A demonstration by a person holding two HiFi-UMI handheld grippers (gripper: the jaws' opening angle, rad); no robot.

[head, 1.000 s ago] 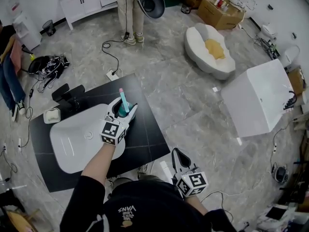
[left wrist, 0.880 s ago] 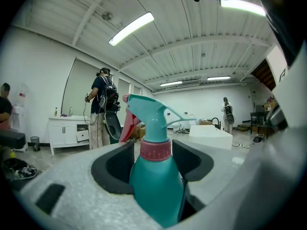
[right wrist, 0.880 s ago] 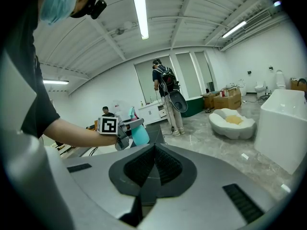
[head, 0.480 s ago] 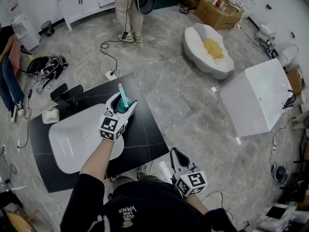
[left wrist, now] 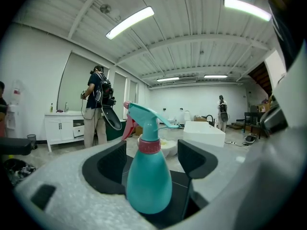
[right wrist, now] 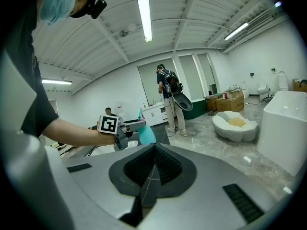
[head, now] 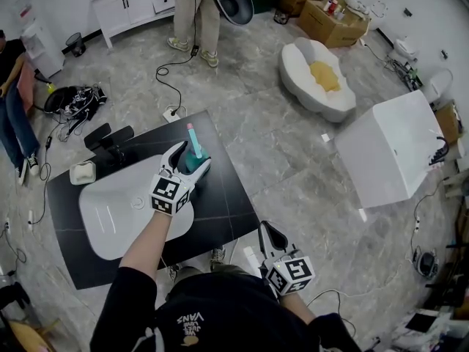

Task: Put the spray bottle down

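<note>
Left gripper (head: pixel 189 160) reaches out over the black table (head: pixel 220 196), pointing nearly level. Its jaws are opening. The spray bottle (left wrist: pixel 148 181) stands between them, and the left gripper view shows a bit of gap on each side of the bottle body, so the pads are not pressing: it is let go, not gripped. The bottle is upright with its base on the black tabletop, teal body, pink collar, teal head with a pink trigger. In the head view it sits on the far right part of the table, just beside the right rim of the white sink (head: pixel 117 211) that lies on the same table. The nozzle points away from the person.

Right gripper (head: pixel 270 235) is held low, close to the person's body and off the table's near right corner, over the grey floor (head: pixel 278 152). The right gripper view shows its two pads closed against each other with nothing between them. It is well apart from the bottle.

A small white dish (head: pixel 82 172) sits at the table's far left edge, near a black fixture (head: pixel 110 141) I cannot identify. On the floor beyond are a white rounded seat with a yellow cushion (head: pixel 319 75), a big white box (head: pixel 388 149) to the right and cardboard boxes (head: pixel 333 13) by the far wall. A person (head: pixel 194 13) stands at the back near a white cabinet (head: pixel 128 2).
</note>
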